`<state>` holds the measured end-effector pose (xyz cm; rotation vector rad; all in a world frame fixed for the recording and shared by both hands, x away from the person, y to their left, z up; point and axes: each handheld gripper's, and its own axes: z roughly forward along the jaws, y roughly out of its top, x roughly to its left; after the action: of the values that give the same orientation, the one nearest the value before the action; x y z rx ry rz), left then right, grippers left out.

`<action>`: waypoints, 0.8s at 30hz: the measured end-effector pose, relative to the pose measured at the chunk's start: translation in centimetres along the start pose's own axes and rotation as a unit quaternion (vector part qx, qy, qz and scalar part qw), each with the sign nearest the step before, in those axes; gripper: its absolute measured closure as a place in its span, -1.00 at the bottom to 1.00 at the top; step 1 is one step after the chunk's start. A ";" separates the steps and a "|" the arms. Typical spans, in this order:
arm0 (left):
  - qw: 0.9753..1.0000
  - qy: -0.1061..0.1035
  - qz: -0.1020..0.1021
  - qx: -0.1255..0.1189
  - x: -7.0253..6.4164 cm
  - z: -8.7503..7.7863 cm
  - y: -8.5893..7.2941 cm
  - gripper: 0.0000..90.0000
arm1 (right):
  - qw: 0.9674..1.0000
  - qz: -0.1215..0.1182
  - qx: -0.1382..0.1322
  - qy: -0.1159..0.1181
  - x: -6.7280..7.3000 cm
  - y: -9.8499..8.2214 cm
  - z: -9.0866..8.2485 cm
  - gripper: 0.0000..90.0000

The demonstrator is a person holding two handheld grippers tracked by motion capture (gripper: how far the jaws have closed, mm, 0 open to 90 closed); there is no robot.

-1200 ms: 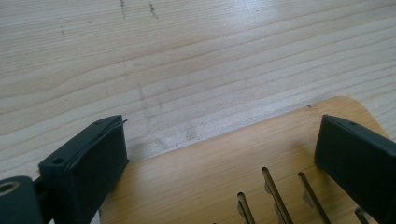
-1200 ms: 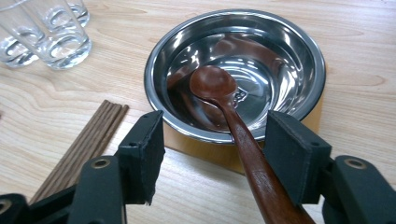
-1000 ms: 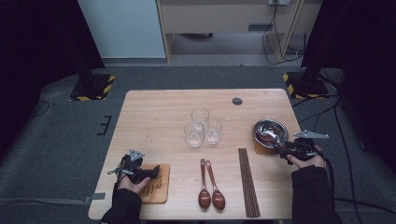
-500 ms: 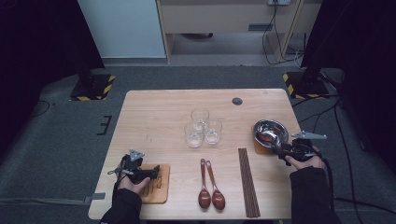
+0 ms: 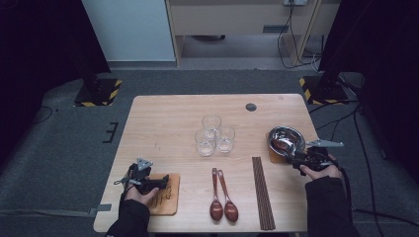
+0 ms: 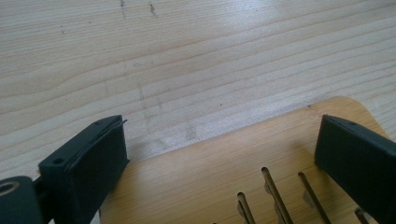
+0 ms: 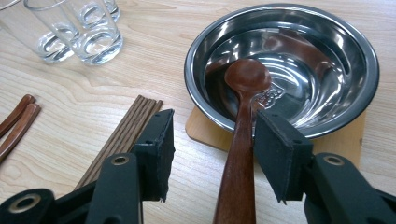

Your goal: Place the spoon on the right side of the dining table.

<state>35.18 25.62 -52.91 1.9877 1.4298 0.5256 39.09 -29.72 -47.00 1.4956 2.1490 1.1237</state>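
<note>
A brown wooden spoon [image 7: 245, 84] lies with its head inside the steel bowl [image 7: 322, 65] and its handle over the near rim. The bowl stands on a wooden coaster [image 7: 203, 128] at the table's right side. My right gripper [image 7: 215, 126] straddles the handle and its jaws have just been closing; the right pad is beside the wood, the left pad still stands apart, so it is open. In the high view the right gripper [image 5: 295, 159] sits just in front of the bowl [image 5: 296, 136]. My left gripper [image 6: 219, 158] is open over a slotted wooden board [image 6: 210, 186], low at the front left [image 5: 160, 182].
Three empty glasses [image 5: 212, 134] cluster mid-table. Two more wooden spoons [image 5: 222, 197] and a bundle of dark chopsticks [image 5: 262, 190] lie near the front edge between my hands. A small black disc [image 5: 251, 106] sits at the far edge.
</note>
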 end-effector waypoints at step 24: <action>1.000 0.000 -0.001 0.000 0.0 0.0 0.0 -0.97 | 1.000 -0.008 -0.011 0.004 0.2 0.3 -0.2 0.05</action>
<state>35.17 25.60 -52.91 1.9862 1.4308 0.5248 39.08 -29.57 -46.59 1.4640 2.1427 1.1471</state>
